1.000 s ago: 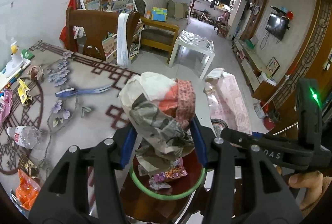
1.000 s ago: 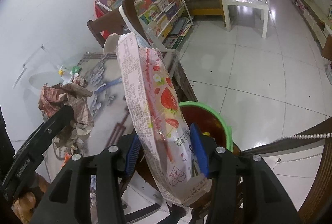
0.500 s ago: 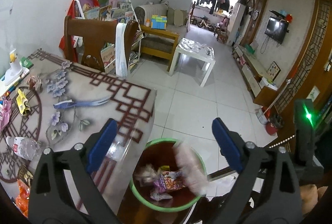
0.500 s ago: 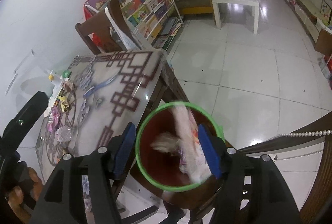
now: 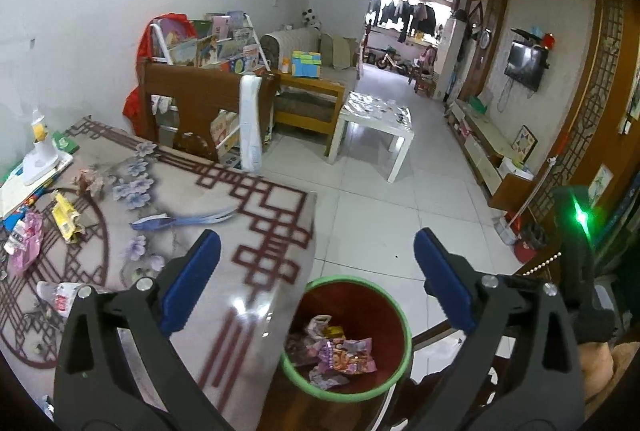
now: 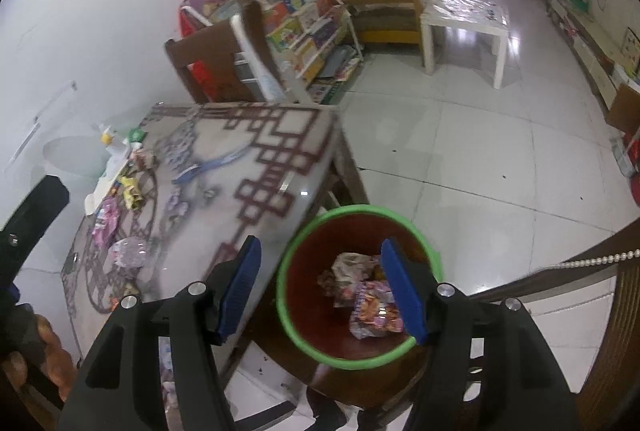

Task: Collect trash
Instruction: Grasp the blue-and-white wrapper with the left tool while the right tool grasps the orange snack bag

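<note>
The bin (image 5: 402, 319) is standing just beside the table's (image 5: 256, 295) near corner, to its right, and wrappers (image 5: 340, 353) are lying inside the bin. A bottle (image 5: 60, 297) is lying on the table, left of the bin. A chair (image 5: 208, 99) is standing behind the table, well beyond the bin.

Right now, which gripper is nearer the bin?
Right, as far as the views show. The right gripper hangs over the bin; the left gripper, jaws opening, sits higher and back.
</note>
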`<action>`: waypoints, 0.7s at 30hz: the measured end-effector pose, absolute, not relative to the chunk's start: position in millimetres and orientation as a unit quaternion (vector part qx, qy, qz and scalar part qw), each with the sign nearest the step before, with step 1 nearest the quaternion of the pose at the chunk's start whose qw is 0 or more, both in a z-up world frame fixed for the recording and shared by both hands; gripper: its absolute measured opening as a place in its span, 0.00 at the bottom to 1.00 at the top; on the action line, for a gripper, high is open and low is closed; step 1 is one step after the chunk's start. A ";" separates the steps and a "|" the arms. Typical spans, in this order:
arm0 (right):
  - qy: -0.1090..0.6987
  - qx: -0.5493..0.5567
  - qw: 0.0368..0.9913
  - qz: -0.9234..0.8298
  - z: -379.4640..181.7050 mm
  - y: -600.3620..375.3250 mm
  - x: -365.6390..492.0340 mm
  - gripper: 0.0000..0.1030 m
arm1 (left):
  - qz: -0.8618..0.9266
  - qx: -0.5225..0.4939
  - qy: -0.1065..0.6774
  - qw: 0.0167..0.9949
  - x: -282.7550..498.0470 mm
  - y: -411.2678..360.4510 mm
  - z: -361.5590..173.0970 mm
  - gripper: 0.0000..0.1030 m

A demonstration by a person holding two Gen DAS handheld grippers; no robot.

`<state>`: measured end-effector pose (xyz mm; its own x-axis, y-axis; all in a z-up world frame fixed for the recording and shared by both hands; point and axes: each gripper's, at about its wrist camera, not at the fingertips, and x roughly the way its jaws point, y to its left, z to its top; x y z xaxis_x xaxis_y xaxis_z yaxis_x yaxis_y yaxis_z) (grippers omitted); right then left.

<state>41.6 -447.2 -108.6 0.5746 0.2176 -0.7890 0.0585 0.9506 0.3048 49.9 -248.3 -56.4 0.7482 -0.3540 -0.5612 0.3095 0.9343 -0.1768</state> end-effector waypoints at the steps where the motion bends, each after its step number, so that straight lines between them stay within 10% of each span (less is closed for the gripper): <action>1: 0.458 0.148 0.875 0.051 -106.4 -440.2 42.1 0.59 | -0.174 -0.040 0.307 0.935 49.1 -241.6 -56.3 0.92; 21: 0.495 0.079 0.851 0.155 -126.3 -254.7 68.2 0.59 | -0.038 -0.090 0.346 0.933 27.9 -0.5 -102.9 0.92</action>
<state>68.2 -254.7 -126.3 0.4613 0.3424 -0.8185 -0.1866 0.9393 0.2878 27.9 -0.5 -102.9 0.7579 -0.1329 -0.6387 0.0089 0.9811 -0.1935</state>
